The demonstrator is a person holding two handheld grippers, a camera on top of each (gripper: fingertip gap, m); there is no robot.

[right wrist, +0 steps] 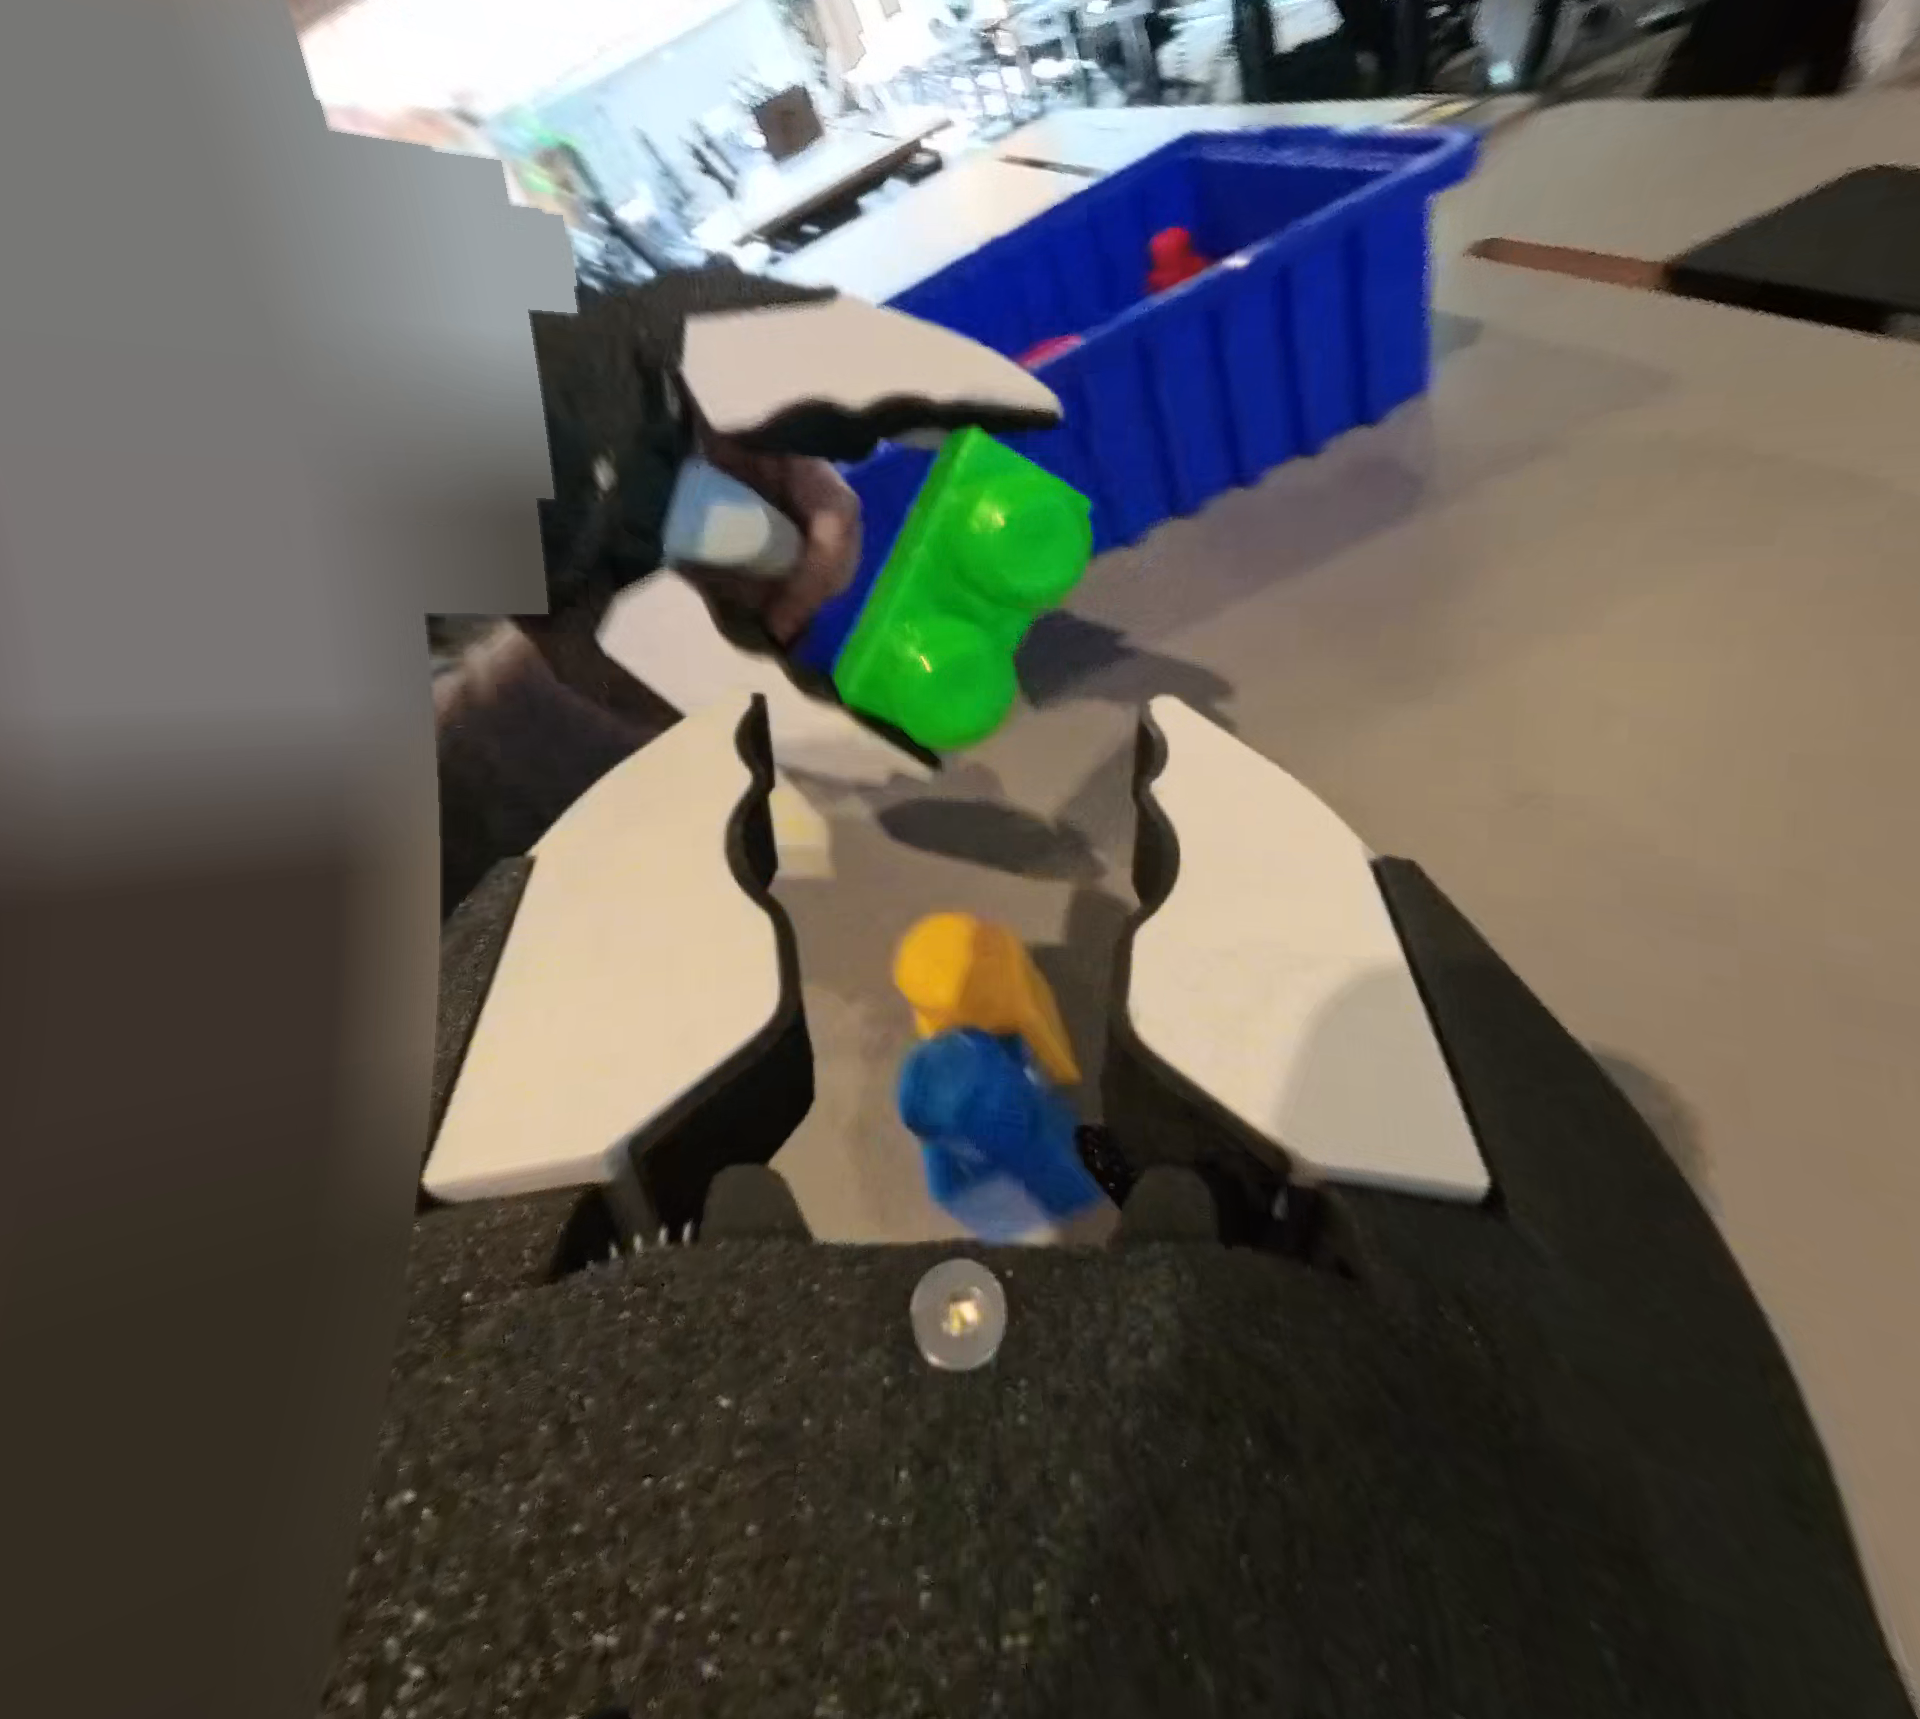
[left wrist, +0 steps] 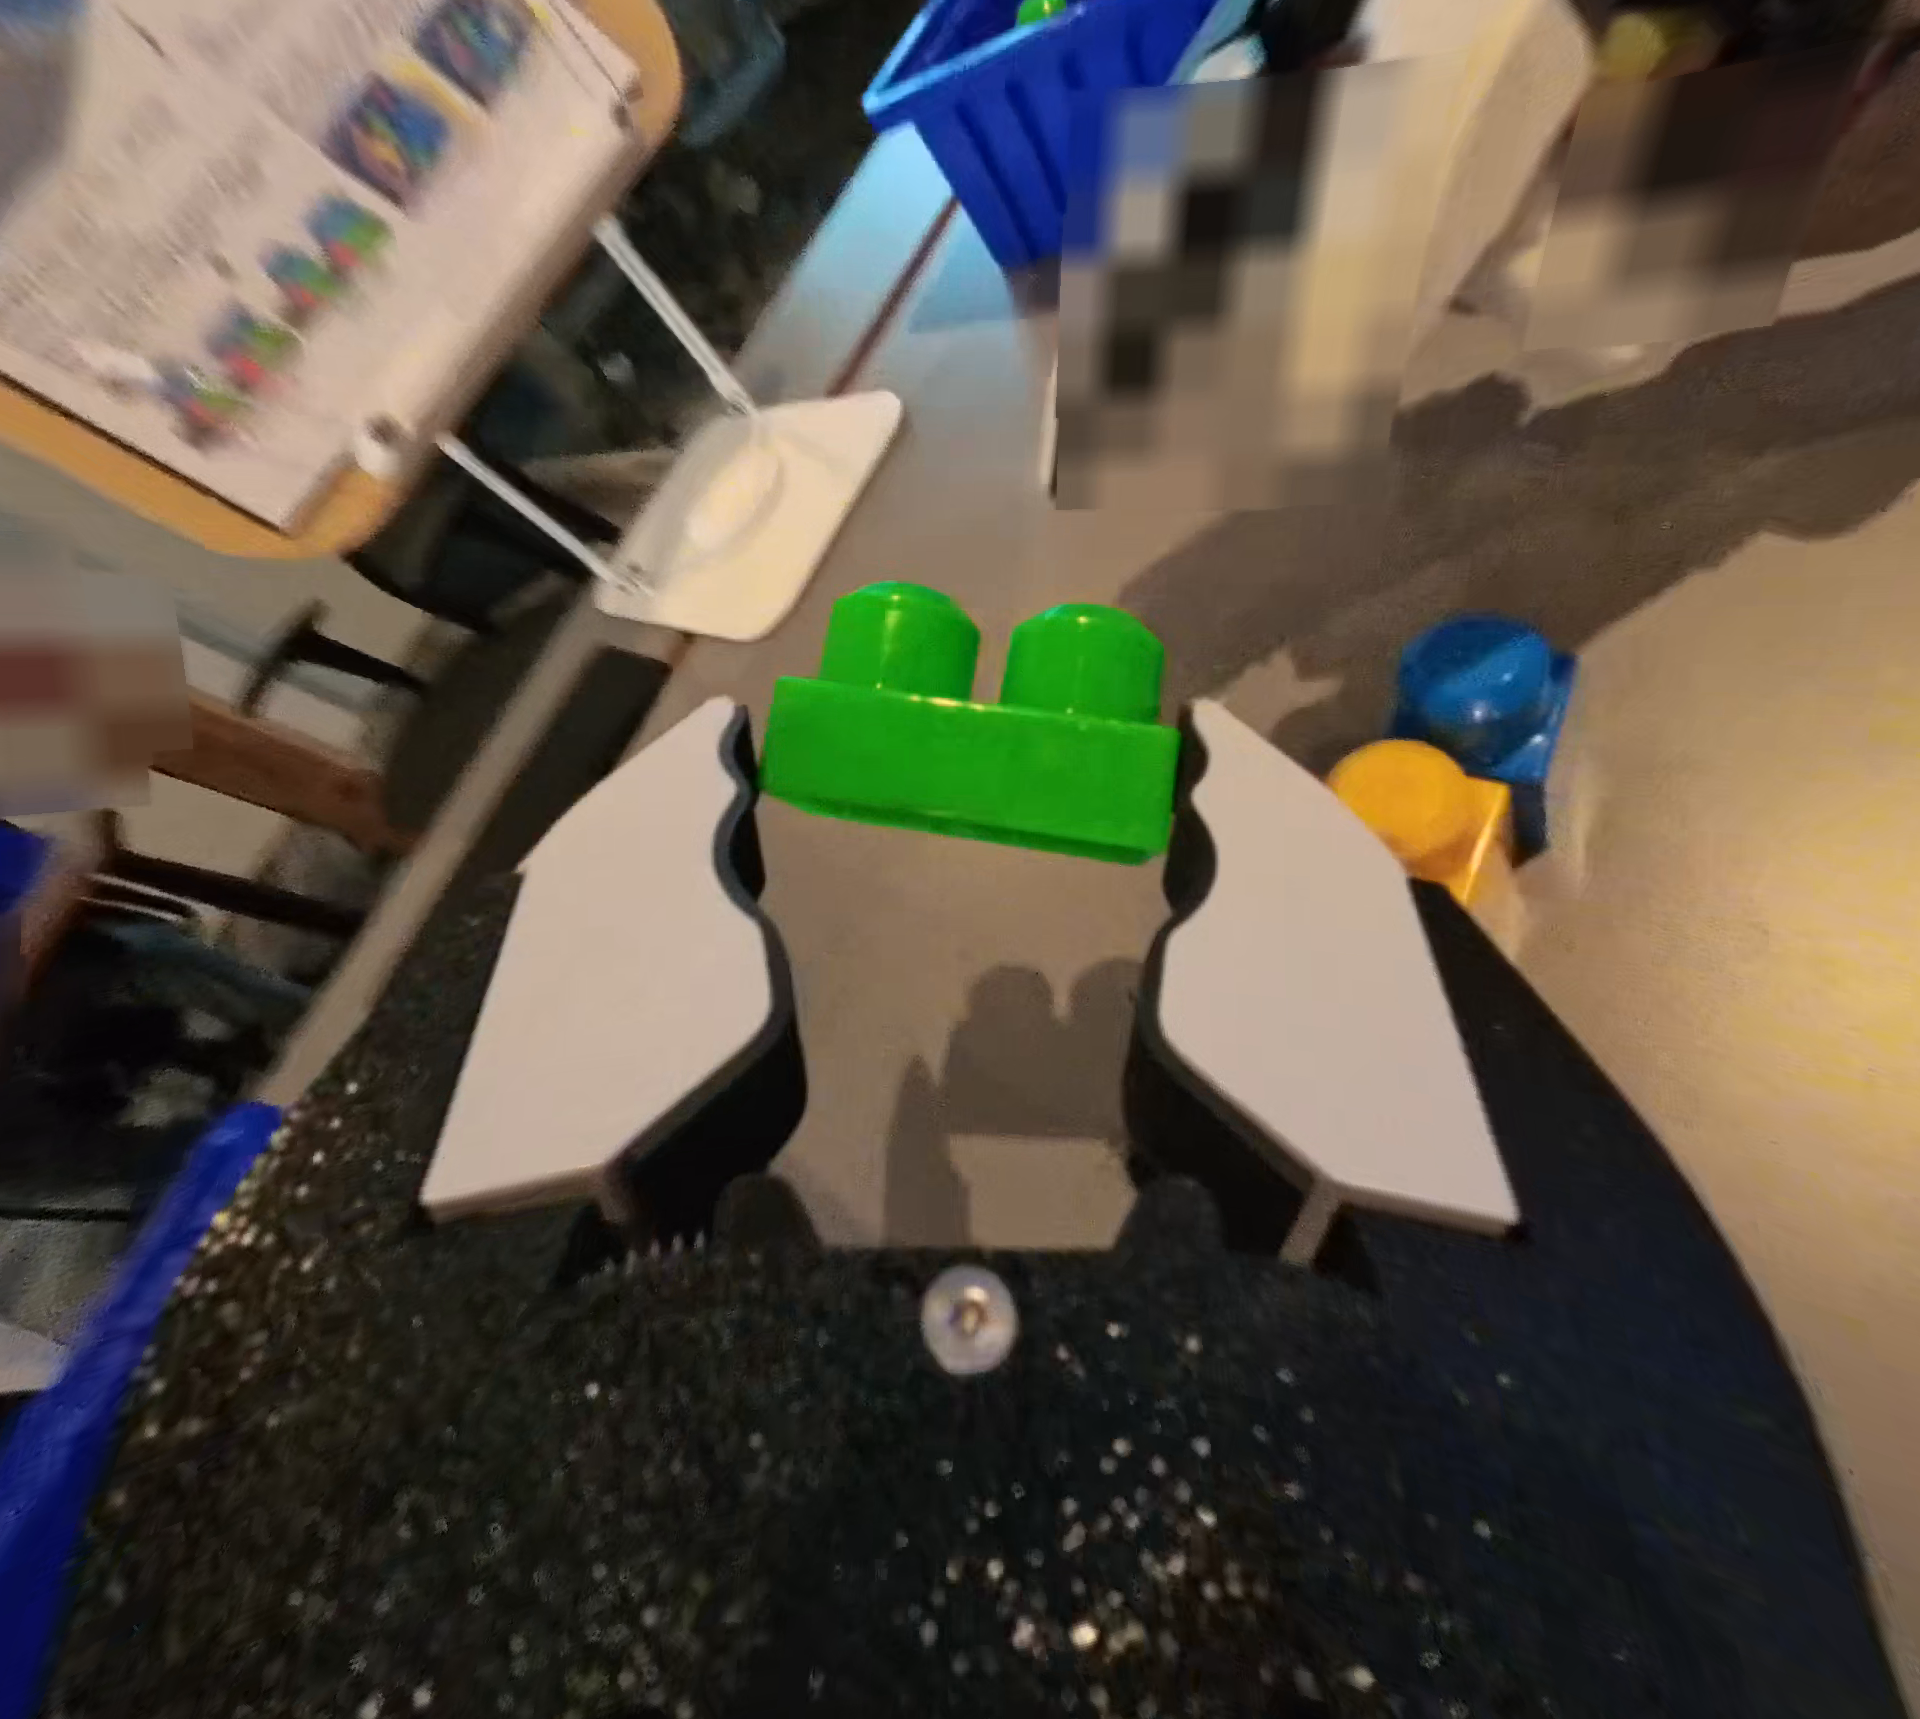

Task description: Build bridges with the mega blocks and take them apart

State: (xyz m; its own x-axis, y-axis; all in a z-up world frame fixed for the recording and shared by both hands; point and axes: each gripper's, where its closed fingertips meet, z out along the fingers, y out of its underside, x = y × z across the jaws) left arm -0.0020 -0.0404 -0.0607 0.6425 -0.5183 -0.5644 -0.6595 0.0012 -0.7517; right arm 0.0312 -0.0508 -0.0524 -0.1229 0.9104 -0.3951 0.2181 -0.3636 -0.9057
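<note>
My left gripper (left wrist: 966, 765) is shut on a green two-stud block (left wrist: 966, 755), gripping its two short ends and holding it above the grey table (left wrist: 1714, 1046). A yellow one-stud block (left wrist: 1423, 807) and a blue one-stud block (left wrist: 1486, 703) stand touching on the table to its right. My right gripper (right wrist: 951, 724) is open and empty. The yellow block (right wrist: 966, 963) and blue block (right wrist: 987, 1119) show on the table below, between its fingers. The left gripper (right wrist: 935, 557) with the green block (right wrist: 966, 589) hangs just ahead of it.
A blue bin (right wrist: 1247, 339) stands farther back on the table with a red block (right wrist: 1174, 256) inside; it also shows in the left wrist view (left wrist: 1039, 111). A picture sheet on a board (left wrist: 260, 163) stands on a white base (left wrist: 758, 506) at the left. Spacing between my two grippers at the tips: around 5 cm.
</note>
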